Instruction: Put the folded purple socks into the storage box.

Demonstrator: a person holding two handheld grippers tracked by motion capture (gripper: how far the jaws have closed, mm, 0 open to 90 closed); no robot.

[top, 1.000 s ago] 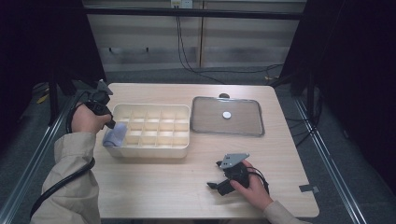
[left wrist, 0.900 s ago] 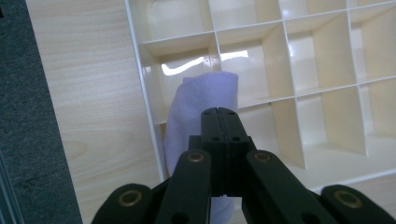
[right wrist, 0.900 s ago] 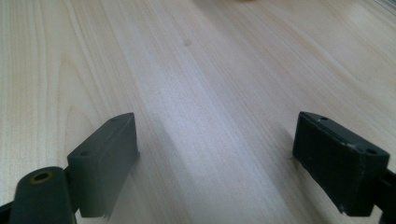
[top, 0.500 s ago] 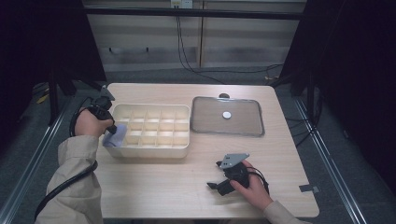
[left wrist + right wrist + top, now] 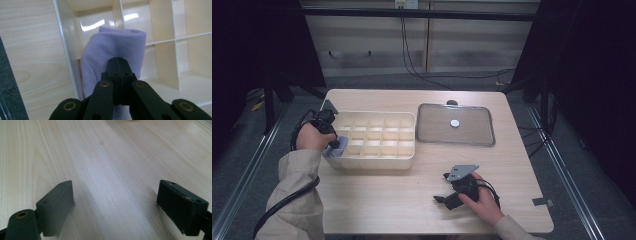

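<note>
While left claw (image 5: 119, 65) pinches lilac cloth (image 5: 112, 52), right claw (image 5: 115, 207) gapes wide; no writing legible.

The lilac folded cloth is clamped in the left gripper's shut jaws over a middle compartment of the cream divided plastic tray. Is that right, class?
Not quite. The left gripper holds the lilac folded cloth over a compartment along the cream divided plastic tray's left edge, not a middle one, as the high view shows.

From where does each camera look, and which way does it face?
High view: above the person's side, facing forward and down on the table; both forearms and hands show.
Left gripper view: on the left gripper, facing down its shut jaws at the cloth in the box.
Right gripper view: on the right gripper, facing bare tabletop between open jaws.
Shared: high and left views show cloth and box.
</note>
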